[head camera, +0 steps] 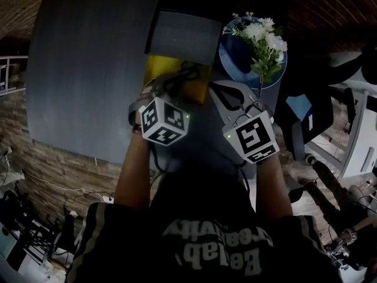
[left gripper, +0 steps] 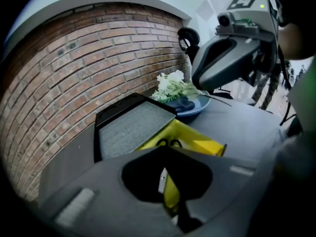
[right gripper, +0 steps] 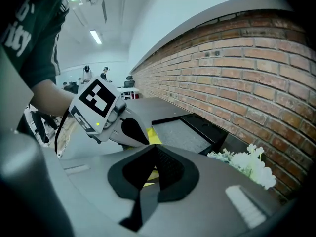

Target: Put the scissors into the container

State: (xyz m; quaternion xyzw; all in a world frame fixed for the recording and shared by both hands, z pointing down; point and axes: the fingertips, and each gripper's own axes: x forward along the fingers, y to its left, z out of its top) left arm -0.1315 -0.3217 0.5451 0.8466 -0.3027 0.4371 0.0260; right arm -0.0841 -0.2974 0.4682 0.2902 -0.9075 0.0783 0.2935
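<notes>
The scissors (left gripper: 170,143) have black loop handles that poke out just past my left gripper's (left gripper: 165,151) tips, above the yellow container (left gripper: 197,139). Their silver blade runs back between the closed jaws, so the left gripper is shut on the scissors. In the head view the handles (head camera: 189,71) hang over the yellow container (head camera: 158,69), with the left gripper (head camera: 175,84) just behind them. My right gripper (head camera: 219,90) hovers to the right of the container. Its jaws (right gripper: 154,150) meet with nothing between them. Each gripper shows in the other's view, the right gripper (left gripper: 198,80) and the left gripper (right gripper: 143,138).
A black tray with a grey inside (head camera: 184,34) lies right behind the yellow container, near the brick wall (left gripper: 74,83). A blue plate (head camera: 232,55) with white flowers (head camera: 262,40) stands to the right of the tray. The dark table (head camera: 88,69) stretches to the left.
</notes>
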